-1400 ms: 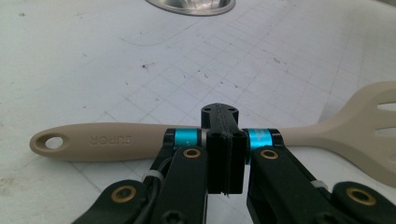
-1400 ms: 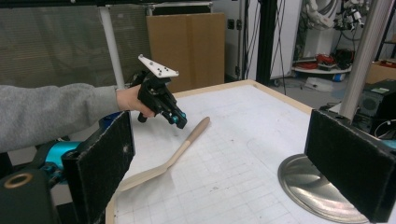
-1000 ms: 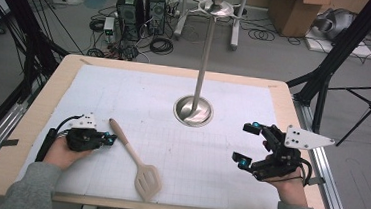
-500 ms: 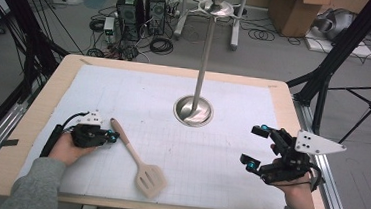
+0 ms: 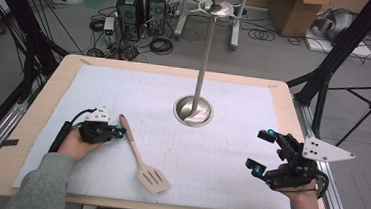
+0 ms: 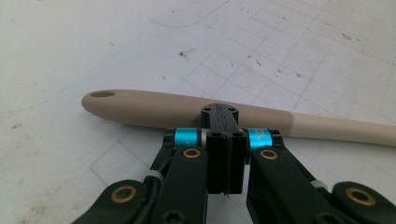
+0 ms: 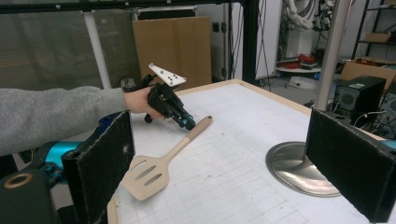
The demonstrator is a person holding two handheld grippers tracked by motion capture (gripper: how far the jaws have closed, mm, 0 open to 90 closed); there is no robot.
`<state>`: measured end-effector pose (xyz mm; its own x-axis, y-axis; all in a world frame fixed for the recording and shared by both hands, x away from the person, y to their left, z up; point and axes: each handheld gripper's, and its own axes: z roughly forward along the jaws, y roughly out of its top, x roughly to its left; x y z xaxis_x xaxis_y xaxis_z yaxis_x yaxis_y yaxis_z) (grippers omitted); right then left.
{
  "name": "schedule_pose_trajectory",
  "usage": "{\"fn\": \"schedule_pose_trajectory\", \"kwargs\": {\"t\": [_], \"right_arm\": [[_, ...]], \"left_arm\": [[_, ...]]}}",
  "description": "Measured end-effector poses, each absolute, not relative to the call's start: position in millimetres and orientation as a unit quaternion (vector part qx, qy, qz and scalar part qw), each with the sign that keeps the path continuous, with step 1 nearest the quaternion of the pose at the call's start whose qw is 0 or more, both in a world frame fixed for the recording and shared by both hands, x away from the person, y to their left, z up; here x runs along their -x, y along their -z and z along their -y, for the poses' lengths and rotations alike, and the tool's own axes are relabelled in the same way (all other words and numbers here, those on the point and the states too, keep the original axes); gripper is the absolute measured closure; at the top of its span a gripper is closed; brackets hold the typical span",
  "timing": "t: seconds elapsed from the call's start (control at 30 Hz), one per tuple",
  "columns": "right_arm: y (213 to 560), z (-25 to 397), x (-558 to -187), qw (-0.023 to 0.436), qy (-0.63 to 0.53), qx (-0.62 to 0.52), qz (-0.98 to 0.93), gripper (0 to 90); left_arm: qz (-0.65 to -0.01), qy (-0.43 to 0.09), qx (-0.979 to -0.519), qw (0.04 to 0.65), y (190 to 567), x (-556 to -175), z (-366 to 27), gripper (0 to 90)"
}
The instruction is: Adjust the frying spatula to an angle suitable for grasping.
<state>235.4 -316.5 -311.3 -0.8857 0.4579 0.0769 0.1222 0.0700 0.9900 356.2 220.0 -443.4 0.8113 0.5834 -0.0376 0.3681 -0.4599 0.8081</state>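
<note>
White mat: spatula beside left claw.

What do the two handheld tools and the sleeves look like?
Both tools, left and right, are black linkages with cyan fittings and brass pivots, each topped by a pale drilled three-cornered plate. The left trails a black cable. Fuzzy black pads line the jaws. Sleeves are grey.

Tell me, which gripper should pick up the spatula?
Probably the left gripper: its shut jaws sit right beside the spatula handle. The right gripper, jaws open, is far across the table.
</note>
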Motion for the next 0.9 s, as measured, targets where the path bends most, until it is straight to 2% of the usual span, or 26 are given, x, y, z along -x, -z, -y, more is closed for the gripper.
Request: {"fn": "schedule_pose_trajectory", "kwargs": {"t": [0.43, 0.63, 0.9], "right_arm": [[313, 320, -222, 0.133, -0.637, -0.21, -0.729, 7.4], [313, 319, -222, 0.134, -0.633, -0.211, -0.732, 7.5], [314, 312, -229, 0.122, -0.631, -0.2, -0.74, 7.5]], "left_arm": [[-0.277, -0.131, -0.842, 0.445, 446, -369, -191, 89.6], [-0.279, -0.134, -0.846, 0.434, 445, -370, -190, 89.5], [-0.284, -0.105, -0.824, 0.478, 432, -359, -193, 89.5]]}}
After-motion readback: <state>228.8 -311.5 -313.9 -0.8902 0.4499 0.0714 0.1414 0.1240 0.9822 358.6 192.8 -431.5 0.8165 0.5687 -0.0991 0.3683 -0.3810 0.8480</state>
